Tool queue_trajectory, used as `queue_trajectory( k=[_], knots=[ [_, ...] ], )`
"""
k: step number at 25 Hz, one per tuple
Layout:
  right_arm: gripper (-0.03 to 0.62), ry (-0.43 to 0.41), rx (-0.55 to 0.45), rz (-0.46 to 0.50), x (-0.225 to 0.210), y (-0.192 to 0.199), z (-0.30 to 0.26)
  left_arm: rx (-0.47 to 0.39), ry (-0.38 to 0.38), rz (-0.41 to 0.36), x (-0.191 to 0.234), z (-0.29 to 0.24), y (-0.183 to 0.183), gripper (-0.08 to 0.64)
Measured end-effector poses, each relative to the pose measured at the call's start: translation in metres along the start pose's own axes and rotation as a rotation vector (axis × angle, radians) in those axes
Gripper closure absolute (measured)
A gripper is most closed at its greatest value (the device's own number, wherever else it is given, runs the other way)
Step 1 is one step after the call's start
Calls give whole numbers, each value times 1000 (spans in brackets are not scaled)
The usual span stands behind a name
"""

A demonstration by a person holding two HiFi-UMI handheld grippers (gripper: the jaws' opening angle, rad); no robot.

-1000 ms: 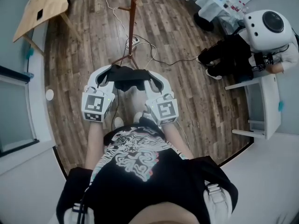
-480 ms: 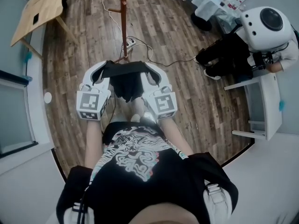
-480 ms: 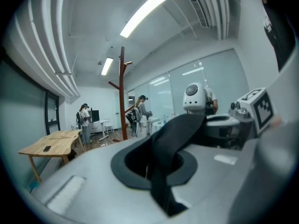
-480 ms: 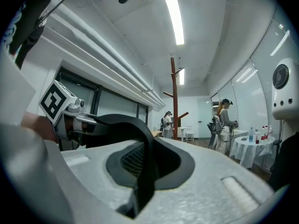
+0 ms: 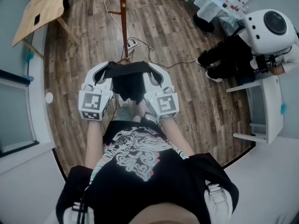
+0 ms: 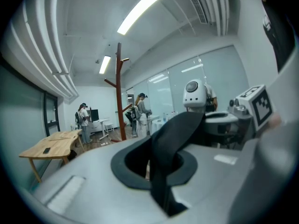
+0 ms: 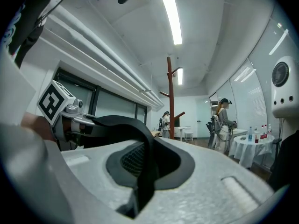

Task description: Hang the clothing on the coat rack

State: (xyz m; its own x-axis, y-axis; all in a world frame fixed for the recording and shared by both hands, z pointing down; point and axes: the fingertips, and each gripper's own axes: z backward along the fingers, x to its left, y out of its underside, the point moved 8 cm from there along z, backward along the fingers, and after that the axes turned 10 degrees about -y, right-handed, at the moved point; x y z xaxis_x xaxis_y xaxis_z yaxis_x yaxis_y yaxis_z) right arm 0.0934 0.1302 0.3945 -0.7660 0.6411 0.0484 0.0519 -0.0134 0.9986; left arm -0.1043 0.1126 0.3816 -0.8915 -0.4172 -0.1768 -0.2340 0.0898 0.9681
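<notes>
Forum-style rundown from where I'm standing, biggest stuff first.

The wood plank floor (image 5: 187, 92) fills most of the head view. The coat rack (image 5: 123, 17) stands at the top centre of that frame. It's a brown pole with stub branches, and a white power strip (image 5: 132, 43) and some cables lie by its foot.

The black garment (image 5: 129, 80) is in the middle of the frame, up off the floor and strung between the two grippers, well short of the rack. I can't tell what kind of garment it is.

The left gripper (image 5: 108, 69) has its claw pressed together on one end of the fabric. In its own view, a black strip runs right out of the closed claw. The right gripper (image 5: 152, 69) is the same deal, its claw pinching the other end.

What changed: a second ago the grippers were closer together and the cloth sagged in a lump between them. Now they've moved apart, so the top edge is pulled into a fairly straight band and the rest droops below the middle.

My read is that this was just spreading the garment so it has an edge or opening that can go over a branch. Nothing's hung yet. It has to be carried up to the rack and lifted onto a branch, and the claws shouldn't let go before then.
</notes>
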Motion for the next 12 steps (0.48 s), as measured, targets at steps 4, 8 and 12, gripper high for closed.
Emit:
queue_trajectory(
  k=[4, 8, 12],
  knots=[
    [571, -1, -2, -18, -12, 3, -12, -4, 6, 15, 5, -16, -1, 558],
    [571, -2, 0, -14, -27, 7, -25, -17, 7, 17, 11, -38, -1, 558],
    [571, -7, -3, -10, -46, 8, -49, -28, 8, 32, 25, -65, -1, 558]
  ],
)
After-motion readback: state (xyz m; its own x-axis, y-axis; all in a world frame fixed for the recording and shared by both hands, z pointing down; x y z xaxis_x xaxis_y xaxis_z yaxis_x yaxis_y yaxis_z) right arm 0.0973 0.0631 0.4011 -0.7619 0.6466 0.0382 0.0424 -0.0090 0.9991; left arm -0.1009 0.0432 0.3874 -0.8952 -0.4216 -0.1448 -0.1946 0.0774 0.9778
